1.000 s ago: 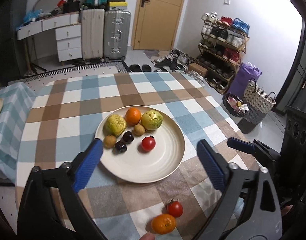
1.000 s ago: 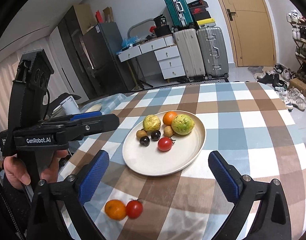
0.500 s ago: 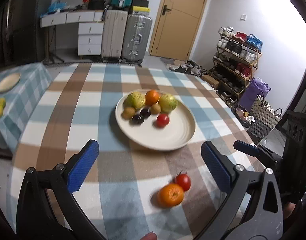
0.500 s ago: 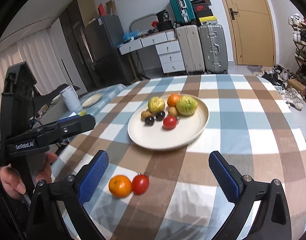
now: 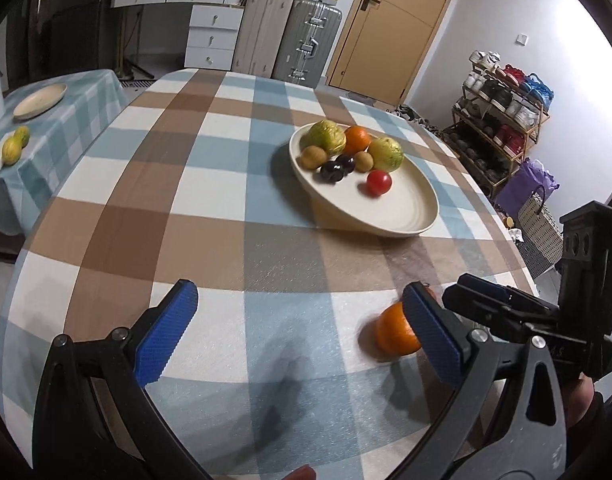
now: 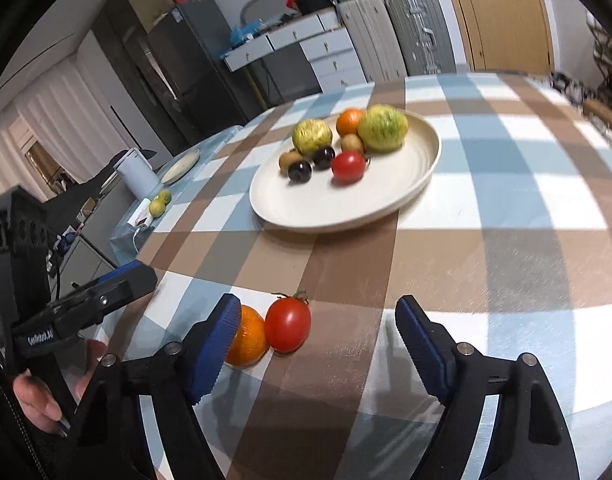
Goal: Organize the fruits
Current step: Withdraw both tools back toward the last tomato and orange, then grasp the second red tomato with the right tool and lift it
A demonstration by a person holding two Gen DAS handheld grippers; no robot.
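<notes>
A cream plate (image 5: 406, 208) (image 6: 306, 204) on the checked tablecloth holds two green-yellow fruits, an orange, a red tomato, two brown and two dark small fruits. A loose orange (image 5: 394, 332) (image 6: 250, 336) and a loose tomato (image 6: 288, 324) lie side by side on the cloth nearer me. My right gripper (image 6: 318, 348) hangs low over them with its jaws closing. The tomato sits between its fingers near the left pad, and neither pad presses on it. My left gripper (image 5: 302, 336) is open with only cloth between its pads. Its right finger hides part of the orange.
A side table (image 5: 66, 128) with a teal checked cloth holds a small plate and yellow-green fruits. A white kettle (image 6: 136, 172) stands there too. Suitcases (image 5: 306, 44), white drawers and a door line the back. A shoe rack (image 5: 502, 120) and a basket stand beyond the right table edge.
Both grippers have sunk toward the cloth and the loose orange and tomato look much closer. The right jaws have narrowed. The left view has swung so the orange sits by its right finger.
</notes>
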